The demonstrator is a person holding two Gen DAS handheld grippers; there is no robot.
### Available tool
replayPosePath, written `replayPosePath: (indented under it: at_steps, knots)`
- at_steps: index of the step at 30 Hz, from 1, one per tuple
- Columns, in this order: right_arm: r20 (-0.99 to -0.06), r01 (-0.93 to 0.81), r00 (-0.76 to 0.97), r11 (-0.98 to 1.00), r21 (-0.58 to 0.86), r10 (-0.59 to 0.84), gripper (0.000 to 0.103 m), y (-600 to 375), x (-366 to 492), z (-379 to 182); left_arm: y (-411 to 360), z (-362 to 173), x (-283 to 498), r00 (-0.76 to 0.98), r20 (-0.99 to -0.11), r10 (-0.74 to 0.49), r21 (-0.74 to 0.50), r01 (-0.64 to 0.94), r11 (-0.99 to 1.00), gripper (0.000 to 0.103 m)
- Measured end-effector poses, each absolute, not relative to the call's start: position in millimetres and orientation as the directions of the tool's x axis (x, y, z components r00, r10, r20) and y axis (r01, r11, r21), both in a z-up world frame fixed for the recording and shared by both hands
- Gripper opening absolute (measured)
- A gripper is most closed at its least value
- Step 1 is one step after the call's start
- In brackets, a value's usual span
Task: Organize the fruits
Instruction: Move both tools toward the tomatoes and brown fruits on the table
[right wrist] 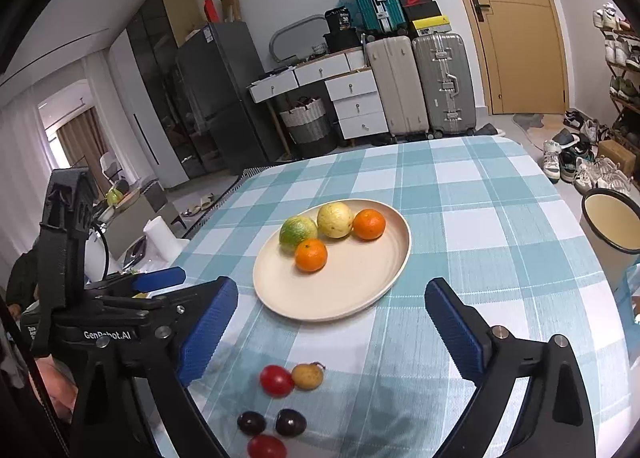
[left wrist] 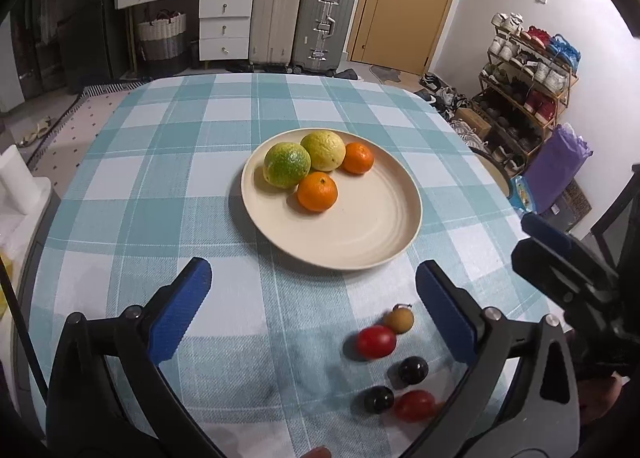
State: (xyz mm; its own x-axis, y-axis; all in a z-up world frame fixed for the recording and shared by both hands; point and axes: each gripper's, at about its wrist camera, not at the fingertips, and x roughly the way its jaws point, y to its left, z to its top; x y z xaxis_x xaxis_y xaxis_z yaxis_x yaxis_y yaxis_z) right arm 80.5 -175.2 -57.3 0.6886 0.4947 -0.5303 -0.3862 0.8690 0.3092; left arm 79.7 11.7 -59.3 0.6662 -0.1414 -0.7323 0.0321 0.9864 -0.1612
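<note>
Both my grippers hover open over the checked tablecloth [left wrist: 168, 178].

My left gripper [left wrist: 312, 310] and right gripper [right wrist: 332, 326] hold nothing, fingers spread wide; four citrus fruits sit on the cream plate [left wrist: 360, 234], while cherry tomatoes [left wrist: 376, 341], dark grapes [left wrist: 413, 370] and a longan [left wrist: 399, 320] lie near me.

The left gripper [left wrist: 314, 312] hovers with its blue-padded jaws spread wide and nothing between them. The right gripper [right wrist: 332, 328], just to its right, is likewise wide apart and unloaded.
</note>
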Motion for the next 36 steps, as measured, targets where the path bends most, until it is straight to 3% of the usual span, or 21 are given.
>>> replayPosePath:
  at_steps: [10, 36]
  knots:
    - [-0.516, -0.416, 0.668, 0.844, 0.338, 0.536, 0.103, -180.6, 60.2, -60.9, 18.1, -81.2, 58.6, 0.635, -0.759, -0.14, -0.175, 0.008, 0.985, 0.102]
    - [-0.64, -0.525, 0.516, 0.801, 0.288, 0.569, 0.102, -163.1, -21.6, -126.4, 20.9, -120.6, 25.5, 0.555, -0.811, -0.183, -0.204, 0.025, 0.979, 0.102]
